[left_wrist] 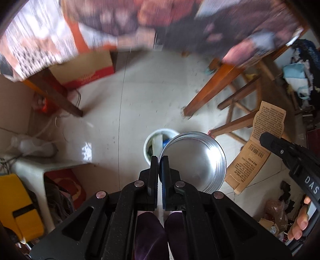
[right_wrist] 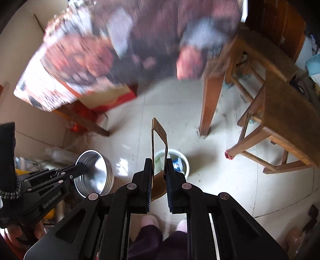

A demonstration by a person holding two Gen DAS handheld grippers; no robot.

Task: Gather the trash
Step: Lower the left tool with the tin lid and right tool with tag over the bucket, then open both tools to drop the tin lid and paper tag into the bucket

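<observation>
My left gripper (left_wrist: 159, 160) is shut on the rim of a round silver metal tin (left_wrist: 195, 162), held above the floor. The tin also shows at lower left in the right wrist view (right_wrist: 94, 173). My right gripper (right_wrist: 159, 163) is shut on a flattened brown cardboard box (right_wrist: 158, 140), seen edge-on; its printed face shows in the left wrist view (left_wrist: 258, 148). A white trash bucket (right_wrist: 185, 160) with trash inside stands on the floor below both grippers; it also shows in the left wrist view (left_wrist: 152, 140), partly hidden by the tin.
A table with a patterned cloth (left_wrist: 124, 18) fills the top, its legs (left_wrist: 208, 94) on the pale tile floor. A wooden stool (right_wrist: 280, 112) stands right. A red and tan carton (left_wrist: 86, 70) sits under the table. Clutter and a yellow case (left_wrist: 18, 204) lie left.
</observation>
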